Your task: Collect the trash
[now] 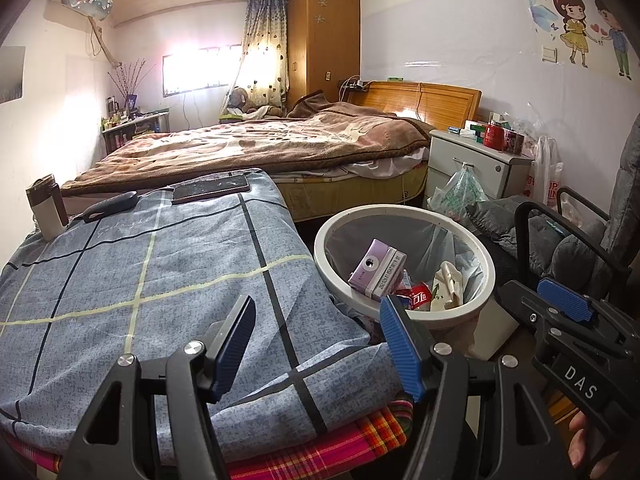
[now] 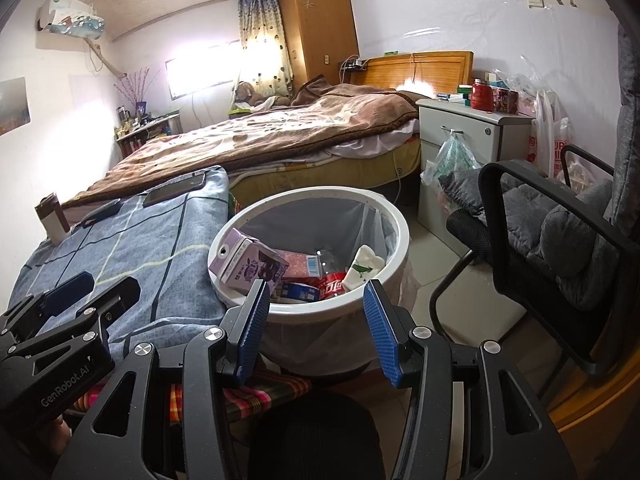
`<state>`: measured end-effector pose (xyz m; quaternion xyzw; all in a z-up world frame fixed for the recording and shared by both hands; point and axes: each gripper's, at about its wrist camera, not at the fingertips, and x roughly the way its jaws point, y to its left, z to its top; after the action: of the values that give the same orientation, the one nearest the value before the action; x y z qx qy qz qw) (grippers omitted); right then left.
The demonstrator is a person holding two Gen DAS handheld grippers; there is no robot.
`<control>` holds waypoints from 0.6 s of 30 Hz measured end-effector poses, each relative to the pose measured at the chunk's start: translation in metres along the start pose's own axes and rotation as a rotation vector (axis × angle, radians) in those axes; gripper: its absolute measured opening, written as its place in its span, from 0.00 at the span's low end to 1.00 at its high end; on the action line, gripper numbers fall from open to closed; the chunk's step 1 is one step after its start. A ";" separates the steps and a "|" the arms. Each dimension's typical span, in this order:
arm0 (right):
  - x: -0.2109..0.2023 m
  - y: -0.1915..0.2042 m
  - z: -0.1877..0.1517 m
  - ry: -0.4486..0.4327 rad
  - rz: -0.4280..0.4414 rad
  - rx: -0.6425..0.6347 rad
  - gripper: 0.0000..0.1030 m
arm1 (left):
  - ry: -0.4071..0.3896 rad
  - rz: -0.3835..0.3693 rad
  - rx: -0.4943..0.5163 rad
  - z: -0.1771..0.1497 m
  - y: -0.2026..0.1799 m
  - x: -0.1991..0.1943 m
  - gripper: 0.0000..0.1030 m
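both grippers hang with their blue-padded jaws parted and nothing between them. left gripper (image 1: pixel 318 344) sits over the near edge of a table covered by a blue checked cloth (image 1: pixel 160 280); its right pad lines up with the near rim of the white trash bin (image 1: pixel 404 318), apart from it. right gripper (image 2: pixel 316 328) is aimed straight at that bin (image 2: pixel 312 312), its two pads framing the near rim from in front, not touching.

seen from the right wrist, the bin stands at 12 o'clock of the right gripper, just beside the table's right edge. inside it lie a purple carton (image 2: pixel 248 264) at 10 o'clock, a pink patterned packet (image 2: pixel 304 266) in the middle, a red wrapper (image 2: pixel 332 282) and a blue packet (image 2: pixel 300 292) near the front, and a white crumpled carton (image 2: pixel 362 266) at 2 o'clock.

further out on the cloth, at 11 o'clock, lie a dark phone (image 2: pixel 176 190) and a dark case (image 2: pixel 100 210), with a white and brown cup (image 2: pixel 52 218) at the far left edge. a black chair with a grey cushion (image 2: pixel 560 240) stands at 3 o'clock, and a bed with a brown blanket (image 2: pixel 280 128) lies beyond the bin
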<state>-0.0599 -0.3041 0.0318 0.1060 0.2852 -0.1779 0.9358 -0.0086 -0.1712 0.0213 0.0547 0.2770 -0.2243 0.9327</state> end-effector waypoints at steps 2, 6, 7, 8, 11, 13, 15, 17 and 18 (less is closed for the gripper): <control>0.000 -0.001 0.000 0.000 0.001 0.000 0.50 | -0.001 0.001 0.000 0.000 0.000 0.000 0.65; 0.000 0.000 0.000 0.002 0.002 0.000 0.50 | -0.002 0.001 0.000 0.000 0.000 0.000 0.65; 0.000 0.000 0.000 0.002 0.002 -0.001 0.50 | 0.000 0.001 0.000 0.000 0.000 0.000 0.65; 0.000 0.000 -0.001 0.002 0.001 0.000 0.50 | -0.001 0.001 0.000 0.000 0.000 0.000 0.65; 0.000 0.000 -0.001 0.002 0.002 0.000 0.50 | 0.000 0.002 0.001 0.000 0.000 0.000 0.65; 0.000 0.001 -0.001 0.002 0.001 0.000 0.50 | 0.000 0.002 0.000 -0.001 0.000 0.000 0.65; 0.000 0.000 -0.001 0.002 0.003 0.002 0.50 | 0.001 0.002 0.000 -0.001 0.000 0.000 0.65; 0.000 0.000 -0.001 0.002 0.002 0.001 0.50 | 0.001 0.001 0.000 -0.001 0.000 0.000 0.65; 0.000 0.001 -0.002 0.002 0.001 0.001 0.50 | 0.001 -0.001 -0.001 -0.002 0.000 0.000 0.65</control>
<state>-0.0608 -0.3026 0.0308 0.1069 0.2860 -0.1772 0.9356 -0.0096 -0.1704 0.0200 0.0543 0.2777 -0.2245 0.9325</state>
